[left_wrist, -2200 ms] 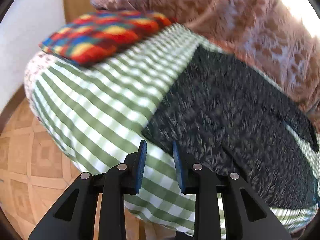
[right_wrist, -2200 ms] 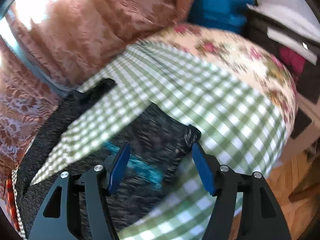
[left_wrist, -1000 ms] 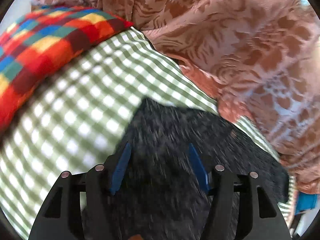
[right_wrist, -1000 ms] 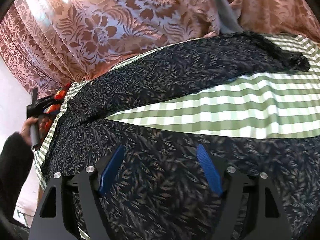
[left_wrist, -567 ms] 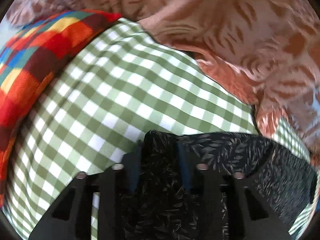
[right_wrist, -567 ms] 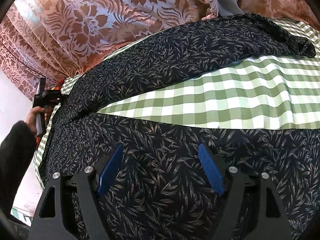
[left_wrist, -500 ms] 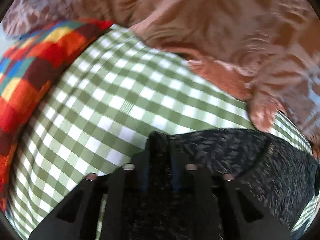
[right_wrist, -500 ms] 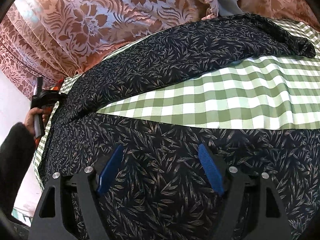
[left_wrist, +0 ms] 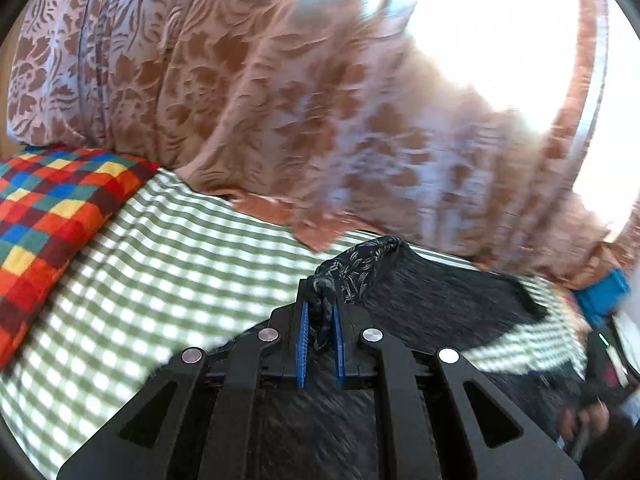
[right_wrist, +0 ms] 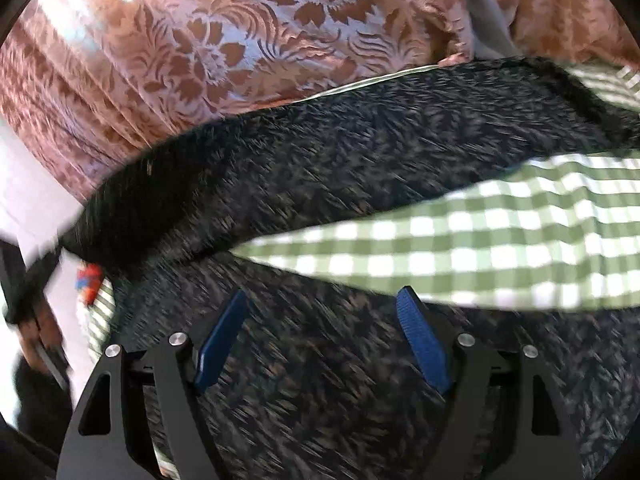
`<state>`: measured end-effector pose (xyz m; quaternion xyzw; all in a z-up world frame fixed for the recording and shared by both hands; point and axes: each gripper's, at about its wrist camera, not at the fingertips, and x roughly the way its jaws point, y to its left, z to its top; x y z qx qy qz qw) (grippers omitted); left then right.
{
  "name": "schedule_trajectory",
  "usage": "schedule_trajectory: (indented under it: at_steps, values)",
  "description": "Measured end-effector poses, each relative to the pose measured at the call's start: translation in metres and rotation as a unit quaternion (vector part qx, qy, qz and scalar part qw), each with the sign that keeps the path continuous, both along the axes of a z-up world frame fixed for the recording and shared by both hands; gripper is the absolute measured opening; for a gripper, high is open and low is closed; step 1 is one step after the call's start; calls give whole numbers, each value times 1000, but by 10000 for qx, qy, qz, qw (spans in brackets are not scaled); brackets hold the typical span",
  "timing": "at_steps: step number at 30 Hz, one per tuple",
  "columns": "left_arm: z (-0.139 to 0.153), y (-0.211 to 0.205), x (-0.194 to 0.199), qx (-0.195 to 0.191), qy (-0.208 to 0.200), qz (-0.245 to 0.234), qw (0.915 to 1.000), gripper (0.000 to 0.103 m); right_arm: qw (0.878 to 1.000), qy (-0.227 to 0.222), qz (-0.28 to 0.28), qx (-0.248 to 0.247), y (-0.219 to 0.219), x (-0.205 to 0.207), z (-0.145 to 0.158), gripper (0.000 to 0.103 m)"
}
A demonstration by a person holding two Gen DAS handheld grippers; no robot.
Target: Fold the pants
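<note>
Dark pants point(right_wrist: 340, 152) with a pale leaf print lie spread over a green-and-white checked bedspread point(right_wrist: 500, 248). In the left wrist view my left gripper point(left_wrist: 320, 320) is shut on a corner of the pants point(left_wrist: 360, 268), and the cloth is lifted off the bedspread point(left_wrist: 160, 272) and trails back to the right. My right gripper point(right_wrist: 320, 340) is open, its blue pads wide apart just above the near leg of the pants, holding nothing. The far leg runs across the right wrist view behind a strip of bedspread.
A bright multicoloured checked cushion point(left_wrist: 48, 216) lies at the left on the bed. A brown-and-lilac patterned curtain point(left_wrist: 300, 100) hangs close behind the bed, with glare from a window. A person's hand point(left_wrist: 584, 420) shows at lower right, and a blue box point(left_wrist: 600, 292) beyond.
My left gripper closed on the pants corner and has lifted it up and back from the bedspread. The far leg is pulled up on the left in the right wrist view. The right gripper stays open.
</note>
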<state>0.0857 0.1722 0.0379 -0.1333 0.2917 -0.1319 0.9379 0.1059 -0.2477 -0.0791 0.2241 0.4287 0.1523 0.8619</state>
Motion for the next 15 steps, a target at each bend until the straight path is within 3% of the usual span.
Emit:
schedule_trajectory:
  at_steps: [3, 9, 15]
  values:
    - [-4, -6, -28, 3, 49, -180, 9998, 9, 9974, 212, 8, 694, -8, 29, 2, 63]
    - [-15, -5, -62, -214, 203, -282, 9992, 7, 9865, 575, -125, 1526, -12, 109, 8, 45]
    - [-17, -2, -72, -311, 206, -374, 9986, 6, 9842, 910, -455, 1451, -1, 177, 3, 45]
